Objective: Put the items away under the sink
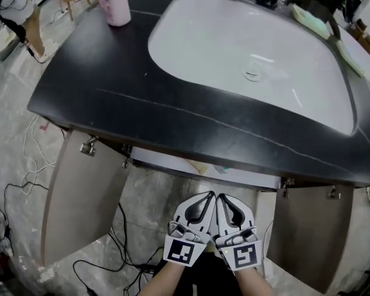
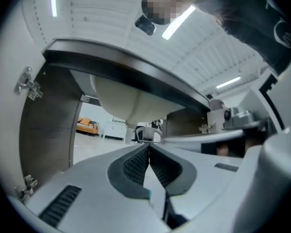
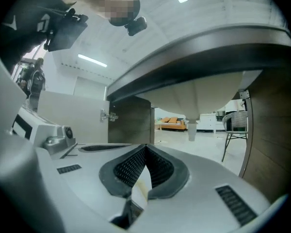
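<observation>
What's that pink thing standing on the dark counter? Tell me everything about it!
The pink container stands upright near the far left corner of the dark countertop, to the left of the white sink. It looks like a smooth, pale pink cylinder, maybe plastic. The picture's edge cuts off its top, so any cap or lid is unseen. Only the countertop under it touches it.
</observation>
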`<state>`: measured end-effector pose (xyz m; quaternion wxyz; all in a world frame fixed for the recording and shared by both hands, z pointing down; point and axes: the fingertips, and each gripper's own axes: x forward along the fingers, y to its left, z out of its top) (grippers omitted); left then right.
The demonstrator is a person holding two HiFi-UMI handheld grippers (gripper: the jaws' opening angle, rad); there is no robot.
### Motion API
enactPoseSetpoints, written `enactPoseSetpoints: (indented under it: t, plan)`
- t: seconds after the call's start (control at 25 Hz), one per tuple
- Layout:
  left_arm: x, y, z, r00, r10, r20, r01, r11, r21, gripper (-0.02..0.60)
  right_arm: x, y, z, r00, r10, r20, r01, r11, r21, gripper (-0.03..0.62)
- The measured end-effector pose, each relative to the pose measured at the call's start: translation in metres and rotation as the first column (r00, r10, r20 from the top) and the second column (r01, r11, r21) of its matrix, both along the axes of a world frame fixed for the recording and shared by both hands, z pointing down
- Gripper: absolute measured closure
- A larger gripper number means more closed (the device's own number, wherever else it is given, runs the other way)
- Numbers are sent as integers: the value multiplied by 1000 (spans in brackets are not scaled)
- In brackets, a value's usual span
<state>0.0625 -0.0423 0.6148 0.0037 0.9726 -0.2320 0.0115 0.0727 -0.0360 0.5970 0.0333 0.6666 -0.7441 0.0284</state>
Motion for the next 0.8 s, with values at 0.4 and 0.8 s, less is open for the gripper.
enactPoseSetpoints:
  t: [0.4, 0.8]
  plan:
    - [-18, 13, -169, 999, 4, 45, -4, 1000, -4, 574, -18, 8, -168, 997, -70, 20, 69, 997, 22, 563]
    - [-41, 38, -294, 997, 33, 74, -35, 999, 28, 574, -38, 32, -287, 997, -59, 57, 58, 998, 12, 563]
